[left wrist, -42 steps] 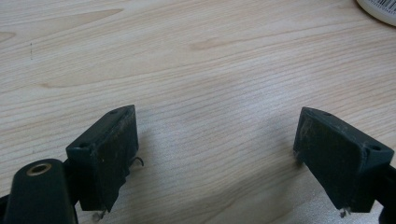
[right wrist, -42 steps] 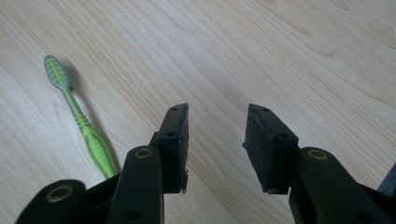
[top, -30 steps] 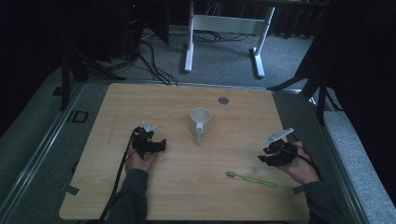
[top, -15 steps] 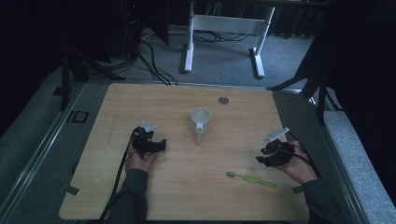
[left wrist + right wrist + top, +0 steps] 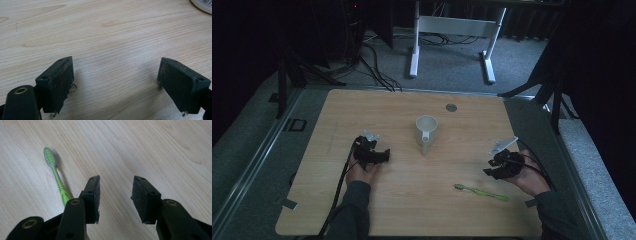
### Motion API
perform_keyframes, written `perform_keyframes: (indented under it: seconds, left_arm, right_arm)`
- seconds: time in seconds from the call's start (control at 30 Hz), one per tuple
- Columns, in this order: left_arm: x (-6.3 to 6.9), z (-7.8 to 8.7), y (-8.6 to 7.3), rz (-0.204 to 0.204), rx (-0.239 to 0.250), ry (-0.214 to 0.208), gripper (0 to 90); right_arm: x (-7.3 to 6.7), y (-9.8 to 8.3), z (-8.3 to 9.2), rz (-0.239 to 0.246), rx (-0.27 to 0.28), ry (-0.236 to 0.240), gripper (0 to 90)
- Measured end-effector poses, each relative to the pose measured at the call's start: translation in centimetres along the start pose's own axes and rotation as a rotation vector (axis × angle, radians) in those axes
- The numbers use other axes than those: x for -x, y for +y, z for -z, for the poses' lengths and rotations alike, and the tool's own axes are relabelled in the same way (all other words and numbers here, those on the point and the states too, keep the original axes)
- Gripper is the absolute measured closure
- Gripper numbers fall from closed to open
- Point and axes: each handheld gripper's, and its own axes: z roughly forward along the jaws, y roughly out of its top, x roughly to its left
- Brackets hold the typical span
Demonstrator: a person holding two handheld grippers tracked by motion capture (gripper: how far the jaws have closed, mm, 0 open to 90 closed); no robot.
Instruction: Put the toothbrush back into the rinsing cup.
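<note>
Since a second ago the right gripper point(image 5: 492, 172) has drifted a little toward the person's edge of the table, closer to the toothbrush, while the left gripper point(image 5: 382, 156) has stayed where it was. From above, a light wooden table point(image 5: 377, 112) sits in a dim room, with a person's two sleeved forearms entering from six o'clock. A pale mug point(image 5: 426, 131) stands upright near the table's middle, its handle pointing toward the person. A small grey disc point(image 5: 451, 107) is set into the tabletop at about one o'clock from the mug. A green toothbrush point(image 5: 481, 192) lies flat at about five o'clock from the mug, its bristle head toward the table's centre. The left gripper is at about eight o'clock from the mug, well apart from it; seen along its own jaws point(image 5: 115, 82), they stand wide apart with bare wood between them, and the rim of a pale object point(image 5: 203, 5), probably the mug, shows at the top right corner. The right gripper hangs just beside the toothbrush, at about one o'clock from it. Seen along its own jaws point(image 5: 115, 197), they are parted and grasp nothing; the toothbrush point(image 5: 56, 177) lies on the wood to their left, its handle running behind the left jaw.
</note>
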Motion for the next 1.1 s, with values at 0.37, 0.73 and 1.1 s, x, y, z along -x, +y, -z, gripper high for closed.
perform_keyframes:
  seconds: [0.37, 0.73, 1.1]
  left_arm:
    - [0.0, 0.0, 0.0, 0.0, 0.0, 0.0, 14.4]
    - [0.0, -0.01, 0.01, 0.0, 0.0, 0.0, 14.3]
    - [0.0, -0.01, 0.01, 0.0, 0.0, 0.0, 14.3]
  right_arm:
    - [-0.35, 0.2, -0.36, 0.021, -0.019, 0.023, 57.7]
    - [-0.63, 0.66, -0.63, 0.051, -0.029, 0.039, 58.2]
    - [-0.88, 0.81, -1.01, 0.072, -0.055, 0.07, 58.2]
